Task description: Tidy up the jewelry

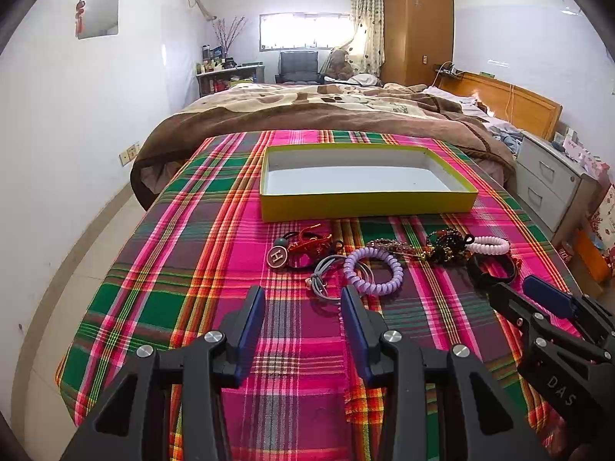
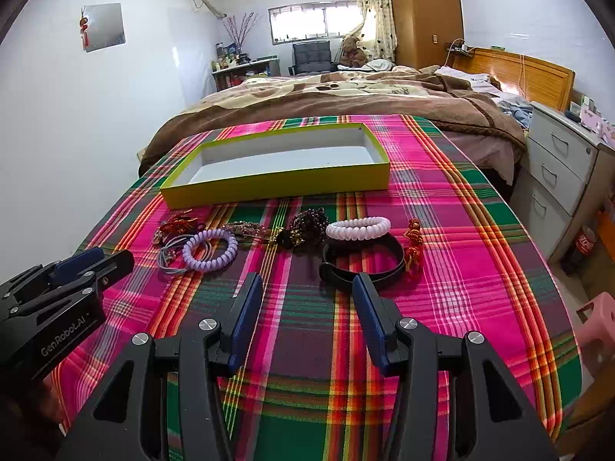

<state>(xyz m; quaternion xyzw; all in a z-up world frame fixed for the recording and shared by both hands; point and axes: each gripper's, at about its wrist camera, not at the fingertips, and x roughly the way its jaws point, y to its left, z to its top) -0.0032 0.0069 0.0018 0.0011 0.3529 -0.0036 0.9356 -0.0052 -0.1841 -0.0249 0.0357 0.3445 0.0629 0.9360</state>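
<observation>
Plaid woven cloth [image 1: 215, 253] w/ shallow rectangular yellow card box [image 1: 365, 203], coiled lilac band [image 1: 373, 271]; both grippers' jaws wide apart, empty.

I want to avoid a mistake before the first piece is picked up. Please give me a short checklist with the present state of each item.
1. Left gripper open, nothing held: ok.
2. Right gripper open, nothing held: ok.
3. Yellow box has no lid on and nothing inside: ok.
4. Purple coil bracelet free to lift alone: not ok, grey cord lies under it.
5. Black band just ahead of right gripper: ok.
6. Bead pile untangled: cannot tell.
</observation>
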